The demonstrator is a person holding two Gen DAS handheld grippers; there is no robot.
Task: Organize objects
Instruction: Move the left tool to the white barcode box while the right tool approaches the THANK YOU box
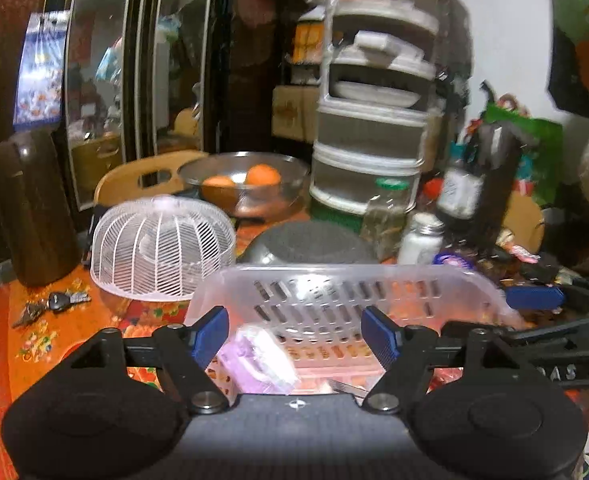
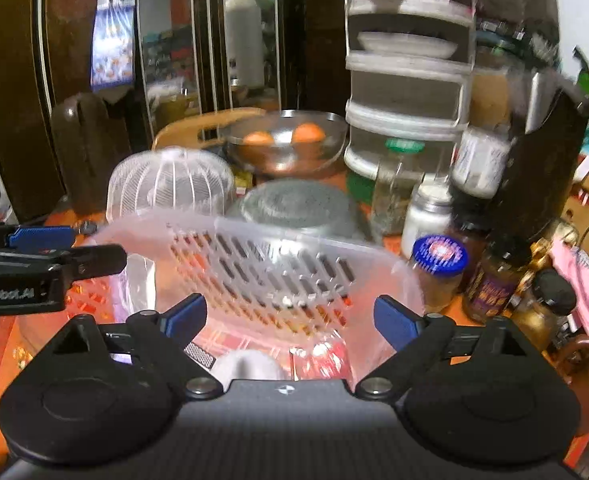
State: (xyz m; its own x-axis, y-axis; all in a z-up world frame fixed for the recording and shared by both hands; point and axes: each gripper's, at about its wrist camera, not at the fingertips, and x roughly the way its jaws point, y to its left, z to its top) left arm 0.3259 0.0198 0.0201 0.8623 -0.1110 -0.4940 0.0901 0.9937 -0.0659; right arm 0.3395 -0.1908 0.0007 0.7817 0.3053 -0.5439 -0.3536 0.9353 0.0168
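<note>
A clear slotted plastic basket (image 1: 346, 280) stands on the orange table right in front of both grippers; it also shows in the right wrist view (image 2: 254, 256). My left gripper (image 1: 296, 334) is open and empty above the basket's near side, over a pale purple packet (image 1: 258, 360) that lies inside. My right gripper (image 2: 290, 316) is open and empty above the basket, over a white rounded object (image 2: 246, 364) and a red packet (image 2: 326, 356) inside. The left gripper shows in the right wrist view at the left (image 2: 46, 248).
A white wire dome cover (image 1: 162, 244), a grey upturned bowl (image 1: 310, 240), a steel bowl with oranges (image 1: 246, 184) and a dark flask (image 1: 34, 208) stand behind the basket. Jars and bottles (image 2: 438, 268) crowd the right. Keys (image 1: 54, 304) lie at the left. A tiered white rack (image 1: 374, 120) rises behind.
</note>
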